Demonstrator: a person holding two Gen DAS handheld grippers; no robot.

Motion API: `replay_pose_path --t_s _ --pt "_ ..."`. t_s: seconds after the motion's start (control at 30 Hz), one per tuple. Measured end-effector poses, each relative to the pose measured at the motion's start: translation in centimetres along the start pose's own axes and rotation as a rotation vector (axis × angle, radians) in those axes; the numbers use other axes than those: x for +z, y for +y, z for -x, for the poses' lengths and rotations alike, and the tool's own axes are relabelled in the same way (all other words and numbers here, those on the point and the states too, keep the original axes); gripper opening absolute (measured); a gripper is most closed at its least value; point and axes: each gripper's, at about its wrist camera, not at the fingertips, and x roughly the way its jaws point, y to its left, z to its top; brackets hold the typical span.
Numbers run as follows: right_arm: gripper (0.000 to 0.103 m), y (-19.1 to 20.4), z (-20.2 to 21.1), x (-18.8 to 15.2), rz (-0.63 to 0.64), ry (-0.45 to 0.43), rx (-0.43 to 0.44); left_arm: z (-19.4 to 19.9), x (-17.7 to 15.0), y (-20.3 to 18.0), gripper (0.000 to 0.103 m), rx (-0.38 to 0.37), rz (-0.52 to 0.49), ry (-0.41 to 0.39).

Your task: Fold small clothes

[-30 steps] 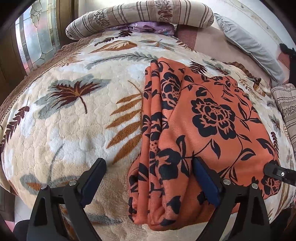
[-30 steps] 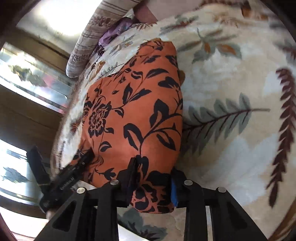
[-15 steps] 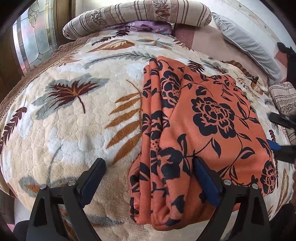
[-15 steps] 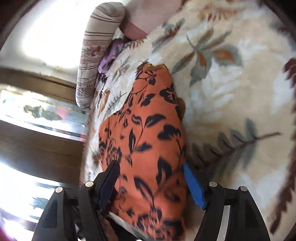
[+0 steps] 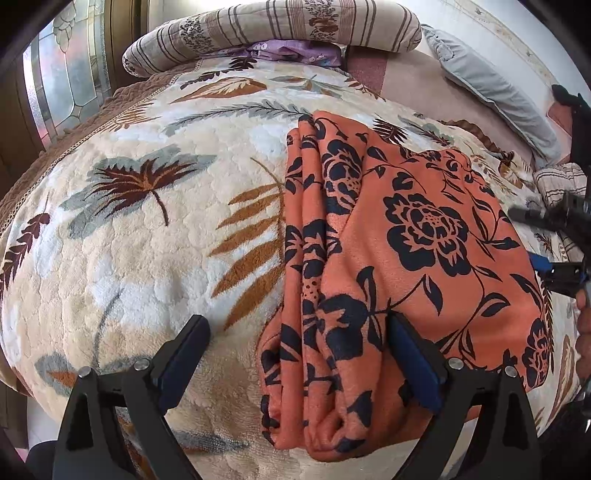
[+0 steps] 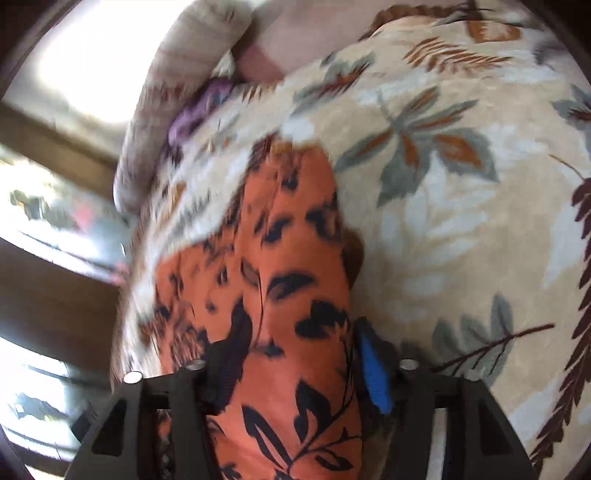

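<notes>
orange cloth (image 5: 417,258) with a black flower print lies folded on the bed's leaf-patterned blanket (image 5: 155,258), long folds stacked along its left edge. left claw (image 5: 299,354) stands wide apart over the cloth's near end: its right finger rests on the cloth's top, its left finger is over bare blanket just beside the folded edge, and nothing is pinched between the pads. beyond this claw the cloth runs away toward a striped bolster (image 5: 273,29) at the head of the bed, with a bit of purple fabric (image 5: 295,50) tucked under the bolster and a grey pillow (image 5: 495,88) off to the far right.

right claw (image 5: 554,251) shows at the right edge of the left wrist view, just beside the cloth's right border, with a bit of the person's hand below it. in its own blurred view this right claw (image 6: 291,373) is spread, the near end of the cloth (image 6: 280,295) lying between its fingers; whether the pads touch the fabric cannot be told through the blur, and nothing looks clamped. to this claw's right lies open blanket (image 6: 461,221); to its left, the bed's edge and a window.
</notes>
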Motion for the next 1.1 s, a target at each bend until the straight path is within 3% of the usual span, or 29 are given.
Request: replay_pose_path --t_s 0.07,0.13,0.17,0.2,0.3,0.37,0.4,0.5,0.6,0.67,0.73,0.77,0.83,0.93,1.03,1.1 --pt "0.078 -1.1 -0.9 1.5 -0.065 -0.003 0.048 0.0 0.0 0.0 0.098 0.000 0.003 0.002" --pt "0.077 -1.2 -2.8 2.7 -0.092 0.071 0.041 0.0 0.0 0.0 0.098 -0.001 0.001 0.001" --pt "0.071 -1.2 -4.3 3.1 -0.082 0.124 0.049 0.0 0.0 0.0 0.098 -0.004 -0.001 0.001" --pt "0.047 -0.3 -4.6 3.0 -0.036 0.121 0.035 0.0 0.1 0.0 0.098 -0.006 0.000 0.000" --pt "0.039 2.9 -2.9 2.1 0.107 0.052 -0.076 0.0 0.0 0.0 0.098 -0.005 0.002 0.000" --pt "0.042 4.5 -2.3 1.2 0.225 0.015 -0.204 0.0 0.1 0.0 0.098 0.000 0.004 -0.002" --pt "0.050 5.0 -1.9 0.7 0.251 0.004 -0.244 0.0 0.0 0.0 0.098 0.000 0.006 -0.004" --pt "0.063 5.8 1.2 -1.0 0.255 -0.094 -0.269 0.2 -0.2 0.1 0.098 -0.004 0.012 -0.011" --pt "0.068 6.8 3.6 -3.6 0.295 -0.127 -0.178 0.8 -0.4 0.7 0.096 -0.036 0.055 -0.013" --pt "0.069 8.5 3.0 -5.1 0.329 -0.102 -0.116 2.6 -0.5 1.7 0.075 -0.103 0.118 -0.046" --pt "0.069 9.0 3.0 -6.5 0.342 -0.081 -0.070 4.0 -0.6 2.4 0.073 -0.125 0.149 -0.077" --pt "0.070 9.2 2.5 -6.9 0.342 -0.069 -0.055 4.0 -0.9 2.7 0.072 -0.107 0.157 -0.061" --pt "0.070 9.2 0.9 -7.4 0.332 -0.031 -0.057 1.4 -1.9 3.3 0.063 -0.139 0.180 0.076" --pt "0.071 8.3 -0.8 -7.7 0.297 0.019 -0.050 2.7 -1.5 2.9 0.056 -0.136 0.163 0.065" --pt "0.075 8.1 -0.9 -7.2 0.284 0.020 -0.022 4.1 -0.5 2.9 0.055 -0.182 0.185 0.049" --pt "0.075 7.8 -0.7 -7.3 0.271 0.016 -0.006 4.2 1.3 2.6 0.061 -0.225 0.174 0.049"
